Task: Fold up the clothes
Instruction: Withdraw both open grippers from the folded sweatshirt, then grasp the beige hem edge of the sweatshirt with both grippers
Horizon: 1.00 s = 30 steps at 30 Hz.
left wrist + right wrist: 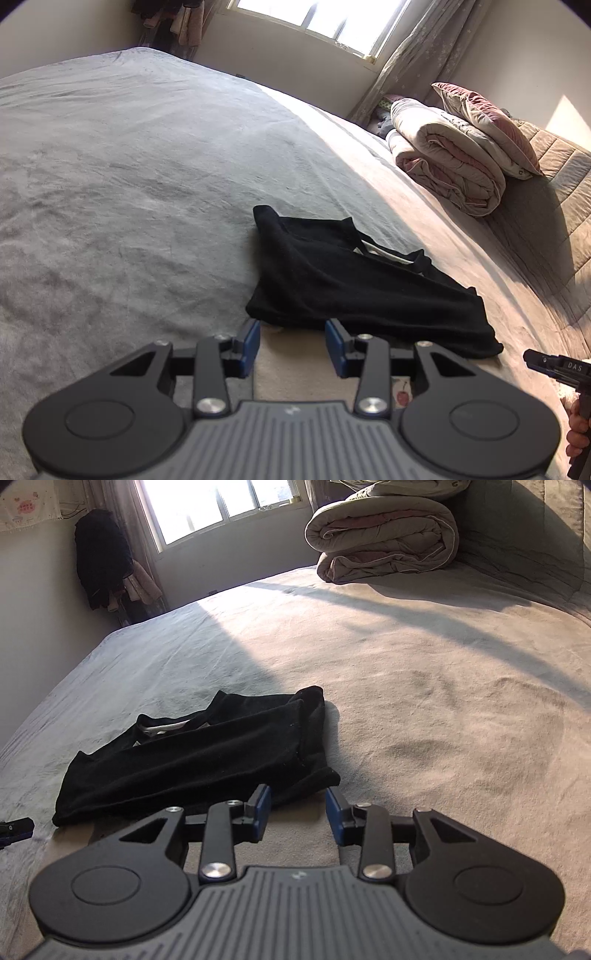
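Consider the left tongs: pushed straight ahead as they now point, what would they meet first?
Probably the near edge of the folded black cloth garment, lying just beyond the open left tongs on the grey bedspread; depth is uncertain.

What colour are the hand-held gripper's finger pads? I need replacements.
Blue pads on black fingers, clearest in the left wrist view.

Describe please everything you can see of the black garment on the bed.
The black garment is a soft, matte, knit-looking piece, already folded into a long, low bundle with layered edges. A white inner strip, maybe a label or lining, shows at an opening on its far side. It lies flat on the grey bed cover, partly in sunlight. The left gripper and the right gripper are both open just before its near edge; neither holds it, and contact cannot be judged.
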Motion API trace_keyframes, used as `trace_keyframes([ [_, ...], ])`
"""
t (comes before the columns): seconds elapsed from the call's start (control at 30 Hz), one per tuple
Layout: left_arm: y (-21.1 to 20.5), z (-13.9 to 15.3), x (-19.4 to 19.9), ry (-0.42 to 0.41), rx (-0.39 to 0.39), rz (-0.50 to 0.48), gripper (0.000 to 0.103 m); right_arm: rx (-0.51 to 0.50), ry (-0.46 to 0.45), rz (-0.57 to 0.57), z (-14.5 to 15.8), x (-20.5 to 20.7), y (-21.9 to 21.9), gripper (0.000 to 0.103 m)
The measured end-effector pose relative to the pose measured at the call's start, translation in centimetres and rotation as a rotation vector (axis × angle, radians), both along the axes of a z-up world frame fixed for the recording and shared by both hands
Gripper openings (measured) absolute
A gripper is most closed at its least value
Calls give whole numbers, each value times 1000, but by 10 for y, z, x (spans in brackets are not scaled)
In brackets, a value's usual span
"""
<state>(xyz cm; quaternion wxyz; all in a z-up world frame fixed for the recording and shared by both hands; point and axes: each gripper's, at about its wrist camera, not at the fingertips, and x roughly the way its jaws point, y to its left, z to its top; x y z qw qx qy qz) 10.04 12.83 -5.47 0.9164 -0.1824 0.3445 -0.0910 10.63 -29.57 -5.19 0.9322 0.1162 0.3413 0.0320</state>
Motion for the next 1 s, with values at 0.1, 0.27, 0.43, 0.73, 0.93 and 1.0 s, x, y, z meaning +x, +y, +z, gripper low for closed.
trace_keyframes([
  [0.1, -16, -5, -21, 5, 40, -55, 41, 23, 2, 24, 13, -15, 3, 40],
  [0.27, -37, -16, -59, 31, 162, -148, 41, -83, 44, 94, 12, -49, 13, 41],
  [0.43, -10, -13, -83, 77, 172, -150, 43, -109, 120, 121, 3, -83, -4, 42],
  [0.73, 39, -39, -108, 219, -95, -259, 41, 184, 201, 130, -29, -117, -52, 48],
  [0.93, 59, -58, -119, 285, -278, -403, 34, 354, 217, 217, -38, -130, -80, 47],
  [1.0, 67, -74, -119, 341, -394, -404, 27, 415, 234, 272, -42, -136, -87, 47],
])
